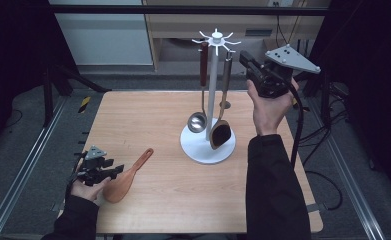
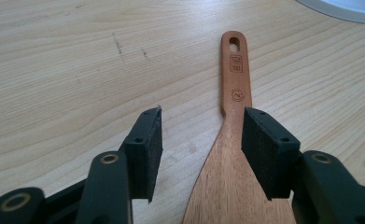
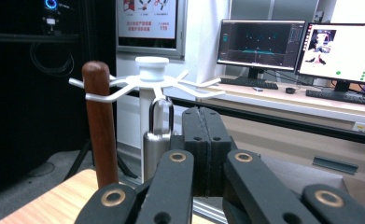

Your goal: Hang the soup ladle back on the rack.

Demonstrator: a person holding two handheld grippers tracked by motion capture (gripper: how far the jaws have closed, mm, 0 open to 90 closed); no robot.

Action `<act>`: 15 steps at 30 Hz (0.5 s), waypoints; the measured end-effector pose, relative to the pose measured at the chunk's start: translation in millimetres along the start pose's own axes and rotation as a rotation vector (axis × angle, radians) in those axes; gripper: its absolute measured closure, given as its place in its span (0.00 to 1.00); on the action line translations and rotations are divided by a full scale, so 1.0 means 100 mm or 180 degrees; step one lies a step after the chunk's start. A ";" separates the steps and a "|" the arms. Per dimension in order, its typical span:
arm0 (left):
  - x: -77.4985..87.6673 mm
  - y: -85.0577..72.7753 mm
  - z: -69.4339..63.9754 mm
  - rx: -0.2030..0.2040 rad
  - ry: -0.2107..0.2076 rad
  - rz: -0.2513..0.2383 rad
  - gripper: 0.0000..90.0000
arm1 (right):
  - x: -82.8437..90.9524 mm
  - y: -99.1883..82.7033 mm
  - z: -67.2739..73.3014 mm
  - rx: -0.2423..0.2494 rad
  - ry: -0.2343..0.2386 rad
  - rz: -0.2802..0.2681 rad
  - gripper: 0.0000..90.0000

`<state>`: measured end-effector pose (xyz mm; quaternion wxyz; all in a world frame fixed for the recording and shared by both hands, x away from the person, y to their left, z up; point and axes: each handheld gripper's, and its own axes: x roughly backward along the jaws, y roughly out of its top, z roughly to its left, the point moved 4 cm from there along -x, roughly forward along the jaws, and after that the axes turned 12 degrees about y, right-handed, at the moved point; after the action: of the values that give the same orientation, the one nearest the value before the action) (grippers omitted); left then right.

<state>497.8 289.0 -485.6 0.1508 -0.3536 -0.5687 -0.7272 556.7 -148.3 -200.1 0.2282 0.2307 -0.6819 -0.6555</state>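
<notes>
A wooden spatula lies flat near the table's front left, handle pointing toward the far right. My left gripper rests low over its blade. In the left gripper view the jaws stand apart, and the spatula runs beside and under the right-hand pad, not squeezed. A white utensil rack holds a steel ladle with a brown handle and a dark wooden spoon. My right gripper is held high, right of the rack's top. Its jaws are shut with nothing in them, level with the hooks.
The rack's round white base sits right of the table's centre. The wooden table ends close behind the rack and just in front of the spatula. Metal rails run along both sides. Monitors stand on a desk beyond.
</notes>
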 end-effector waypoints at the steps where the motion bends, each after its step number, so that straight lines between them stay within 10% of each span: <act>1: 0.00 0.00 0.00 0.0001 -0.0002 0.0002 0.53 | -0.01 0.01 0.00 0.0020 0.0002 0.0004 1.00; 15: -0.02 -0.01 0.00 -0.0018 0.0009 0.0045 0.51 | -0.06 0.05 0.10 0.0089 0.0139 0.0012 1.00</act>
<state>498.9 288.5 -487.8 0.1558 -0.3570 -0.5640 -0.7282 554.8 -136.3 -195.1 0.2410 0.2469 -0.6863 -0.6403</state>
